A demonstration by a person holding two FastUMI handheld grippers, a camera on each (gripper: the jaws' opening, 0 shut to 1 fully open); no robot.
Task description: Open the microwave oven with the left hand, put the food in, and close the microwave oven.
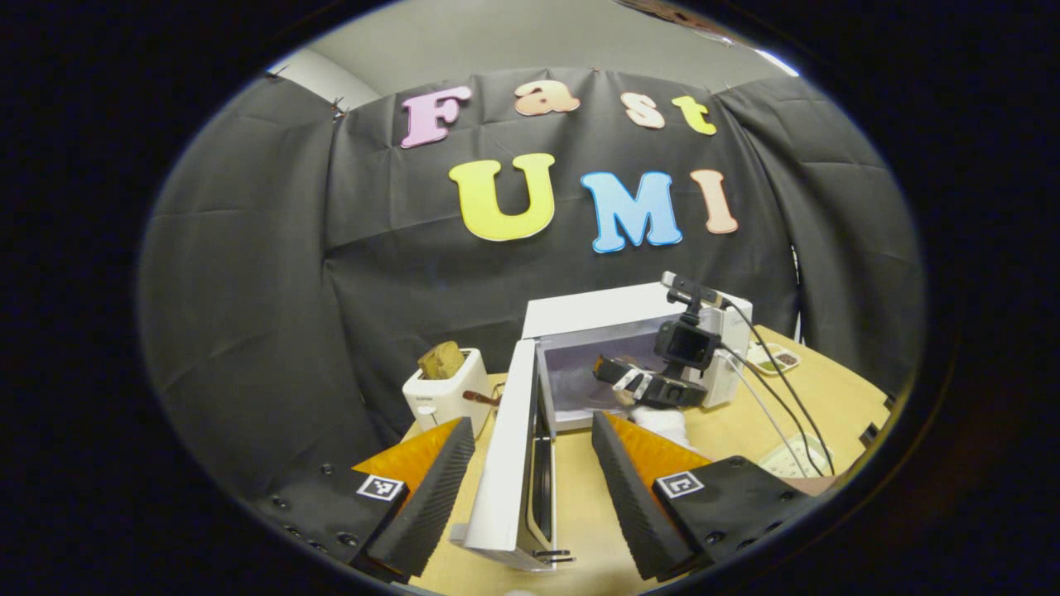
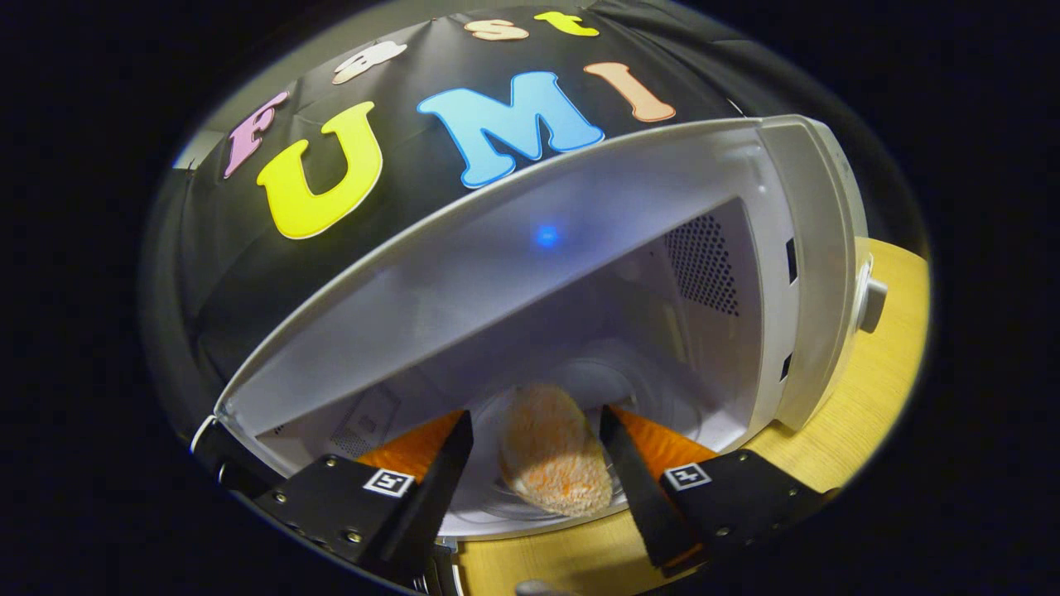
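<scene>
While the white box-shaped microwave oven stands on the light wooden tabletop with its white hinged door swung fully outward, the left gripper is positioned at that door. In the left gripper view, the door's free edge is seen between the two fingers, which are spread wide; neither ribbed pad can be confirmed as touching the door panel. Beyond the door, the right gripper is seen reaching into the open cavity, with its black camera unit and trailing cables visible above and behind it.

In the right gripper view, the right gripper is shown inside the microwave oven. An oblong, pale orange-speckled bread-like food item lies on the round glass turntable on the cavity floor. The fingers are held well apart, one on each side of the food item, and a gap is visible on both sides, so nothing is gripped. A perforated vent panel is seen on the cavity's right wall, and a round white control knob projects from the front panel.

To the left of the microwave oven, a white two-slot toaster holding a brown slice of bread is placed on the tabletop. A small white dish with dark contents is set behind the oven to the right.
</scene>
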